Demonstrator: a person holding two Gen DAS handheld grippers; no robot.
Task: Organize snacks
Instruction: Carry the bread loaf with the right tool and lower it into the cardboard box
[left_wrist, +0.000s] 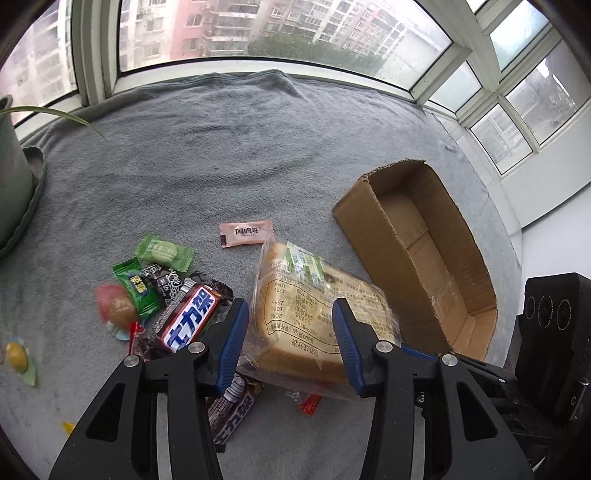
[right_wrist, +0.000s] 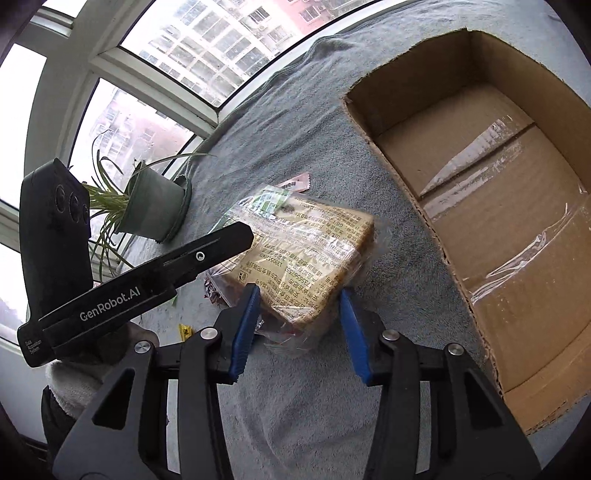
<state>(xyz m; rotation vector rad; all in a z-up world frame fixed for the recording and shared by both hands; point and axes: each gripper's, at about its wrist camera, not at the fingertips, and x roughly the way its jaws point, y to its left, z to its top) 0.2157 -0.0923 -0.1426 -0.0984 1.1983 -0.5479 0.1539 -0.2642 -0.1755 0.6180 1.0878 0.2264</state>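
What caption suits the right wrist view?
Right gripper closes around a wrapped bread loaf beside the empty cardboard box.

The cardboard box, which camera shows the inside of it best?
The right wrist view: the cardboard box fills much of the frame, showing its bare floor and shiny tape. The left wrist view shows the box smaller, at a slant, its floor partly hidden by the near wall.
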